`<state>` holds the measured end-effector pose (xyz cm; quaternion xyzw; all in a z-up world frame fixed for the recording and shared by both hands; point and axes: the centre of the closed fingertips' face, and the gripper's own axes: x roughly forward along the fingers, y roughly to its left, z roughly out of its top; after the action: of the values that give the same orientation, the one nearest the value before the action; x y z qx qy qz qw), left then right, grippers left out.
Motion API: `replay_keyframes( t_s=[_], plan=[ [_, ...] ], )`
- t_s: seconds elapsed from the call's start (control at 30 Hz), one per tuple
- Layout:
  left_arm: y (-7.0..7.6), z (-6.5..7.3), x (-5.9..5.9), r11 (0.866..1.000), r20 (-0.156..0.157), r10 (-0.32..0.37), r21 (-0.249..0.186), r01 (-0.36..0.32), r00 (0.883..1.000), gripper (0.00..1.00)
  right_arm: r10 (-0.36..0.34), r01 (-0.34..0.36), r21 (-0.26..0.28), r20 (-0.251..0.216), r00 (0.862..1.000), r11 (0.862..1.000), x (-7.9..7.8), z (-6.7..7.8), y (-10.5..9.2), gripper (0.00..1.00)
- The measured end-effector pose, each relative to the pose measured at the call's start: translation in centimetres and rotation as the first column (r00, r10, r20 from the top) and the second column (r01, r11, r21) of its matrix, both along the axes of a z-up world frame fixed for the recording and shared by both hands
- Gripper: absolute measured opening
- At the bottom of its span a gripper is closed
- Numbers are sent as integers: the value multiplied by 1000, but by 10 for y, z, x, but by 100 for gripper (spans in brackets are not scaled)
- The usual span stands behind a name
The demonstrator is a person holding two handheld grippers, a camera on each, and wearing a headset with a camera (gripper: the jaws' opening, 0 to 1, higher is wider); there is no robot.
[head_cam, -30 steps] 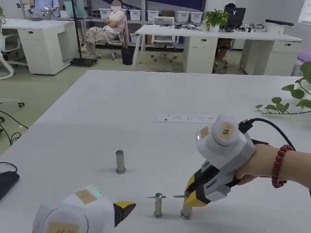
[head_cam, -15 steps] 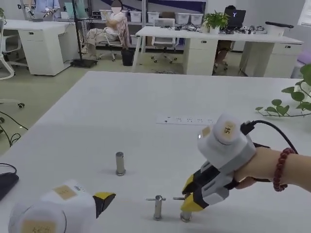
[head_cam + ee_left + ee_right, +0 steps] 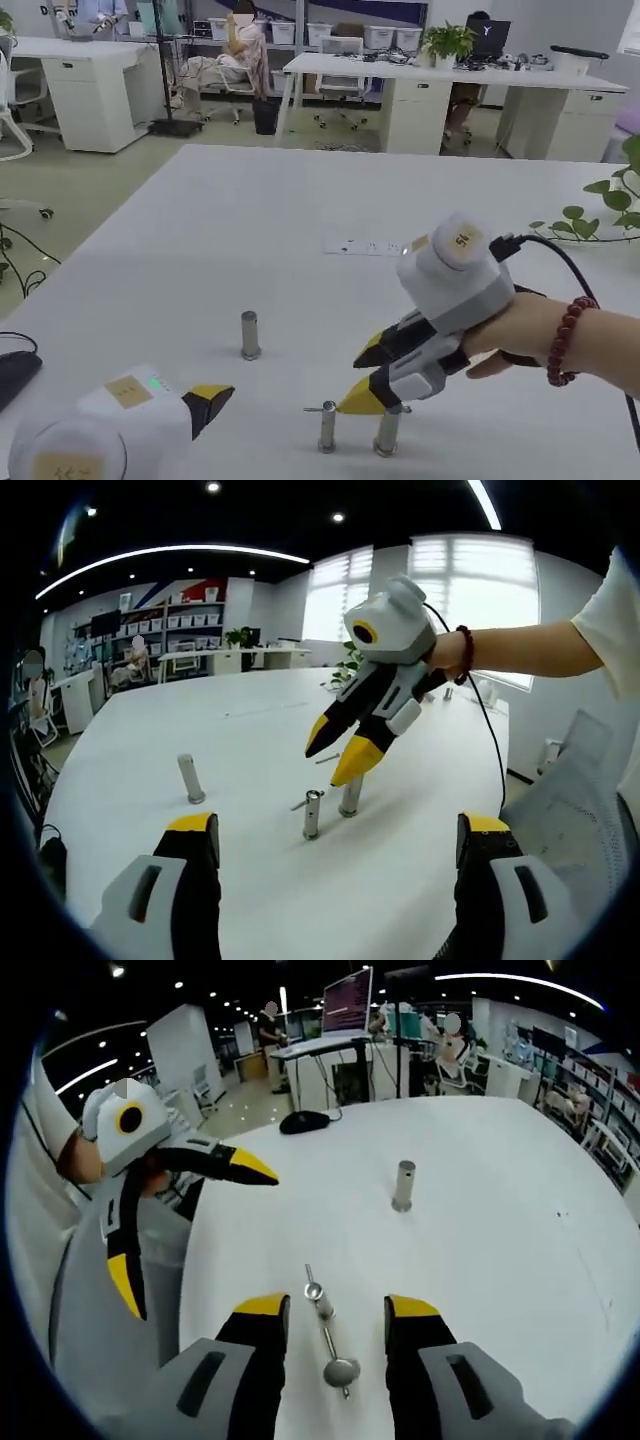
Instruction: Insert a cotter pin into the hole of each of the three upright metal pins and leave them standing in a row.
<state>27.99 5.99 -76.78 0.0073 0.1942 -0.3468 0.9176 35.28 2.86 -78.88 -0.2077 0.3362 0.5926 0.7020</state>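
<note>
Three upright metal pins stand on the white table [image 3: 300, 220]. The far left pin [image 3: 249, 335] is bare. The middle pin [image 3: 327, 426] has a cotter pin [image 3: 316, 408] through its top. The right pin [image 3: 387, 431] sits just under my right gripper [image 3: 358, 380], with a thin cotter pin end showing at its top. That gripper is open, holds nothing and hovers a little above the pin. In the right gripper view the two near pins [image 3: 339, 1369] lie between its jaws. My left gripper [image 3: 335, 825] is open, low at the front left, apart from the pins.
A white power strip [image 3: 372, 246] lies mid-table beyond the pins. A trailing plant [image 3: 598, 218] reaches in at the right edge. A black object [image 3: 14, 370] rests at the left edge. Desks, chairs and seated people fill the room behind.
My right gripper has opened and lifted up and back from the right pin, leaving the cotter pin in it. The left gripper drew back slightly.
</note>
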Motion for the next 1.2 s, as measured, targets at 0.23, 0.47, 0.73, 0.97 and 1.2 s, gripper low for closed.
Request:
replay_keyframes(
  t_s=[0.23,0.47,0.73,0.97,1.2],
  plan=[
    [2,-3,0,1000,-8,4,1,-4,1000,99,-51,50,69,24,998,996,16,6,22,40],
    [3,-4,0,1000,-10,13,2,-13,1000,99,-109,102,131,49,993,986,36,7,46,40],
    [-1,-5,-2,1000,-13,0,-2,0,1000,98,-141,128,181,61,988,975,51,3,66,40],
    [-4,-6,-2,1000,-13,-13,-2,13,1000,97,-168,140,232,106,980,963,65,2,82,39],
    [-2,-6,0,1000,-17,-1,-11,1,1000,94,-200,165,269,109,974,949,77,-4,97,38]
  ],
)
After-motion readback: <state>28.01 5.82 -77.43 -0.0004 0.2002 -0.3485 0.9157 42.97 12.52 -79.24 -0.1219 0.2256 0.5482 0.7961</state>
